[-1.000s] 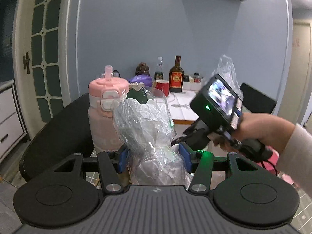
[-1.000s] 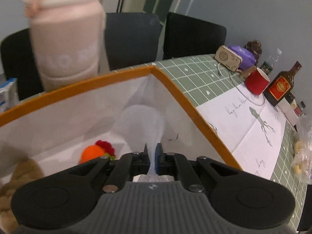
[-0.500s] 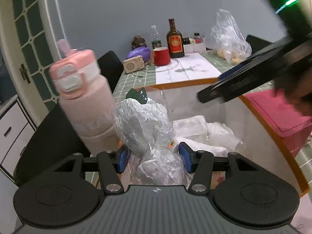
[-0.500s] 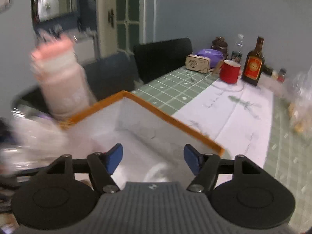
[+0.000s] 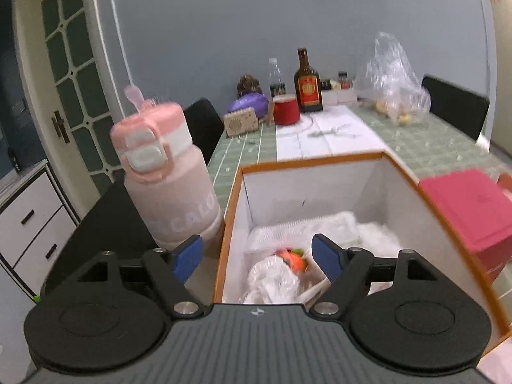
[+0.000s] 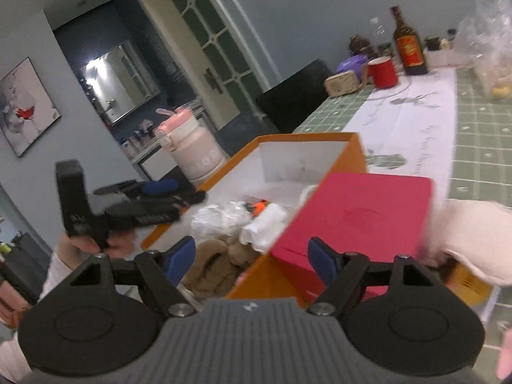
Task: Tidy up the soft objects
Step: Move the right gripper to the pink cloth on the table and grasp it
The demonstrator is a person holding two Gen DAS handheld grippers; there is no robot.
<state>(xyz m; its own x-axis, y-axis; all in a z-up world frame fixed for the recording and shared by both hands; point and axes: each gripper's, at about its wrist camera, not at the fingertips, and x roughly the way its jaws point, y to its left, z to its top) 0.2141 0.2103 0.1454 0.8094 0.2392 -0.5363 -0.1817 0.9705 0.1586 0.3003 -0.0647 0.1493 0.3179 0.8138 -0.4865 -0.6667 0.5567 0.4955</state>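
Observation:
An orange-rimmed white box (image 5: 307, 161) (image 6: 307, 137) stands on the green table. Inside lie a crumpled clear plastic bag (image 5: 272, 276) (image 6: 217, 219), an orange soft toy (image 5: 292, 257) (image 6: 259, 206), white soft wrapping (image 5: 323, 227) and a brown plush (image 6: 214, 262). My left gripper (image 5: 257, 256) is open and empty, just above the box's near left side; it also shows from the side in the right wrist view (image 6: 160, 198). My right gripper (image 6: 252, 256) is open and empty, above the box's near corner and a red box (image 6: 358, 220).
A pink water bottle (image 5: 166, 172) (image 6: 192, 153) stands left of the box. A pale cloth (image 6: 476, 233) lies right of the red box (image 5: 467, 214). At the far end stand a red cup (image 5: 285, 109), a brown bottle (image 5: 308, 83), a small radio (image 5: 240, 123) and a plastic bag (image 5: 392, 80).
My left gripper opened and let the plastic bag fall into the box. My right gripper let go of the white wrapping, opened, and pulled back from the box toward the red box.

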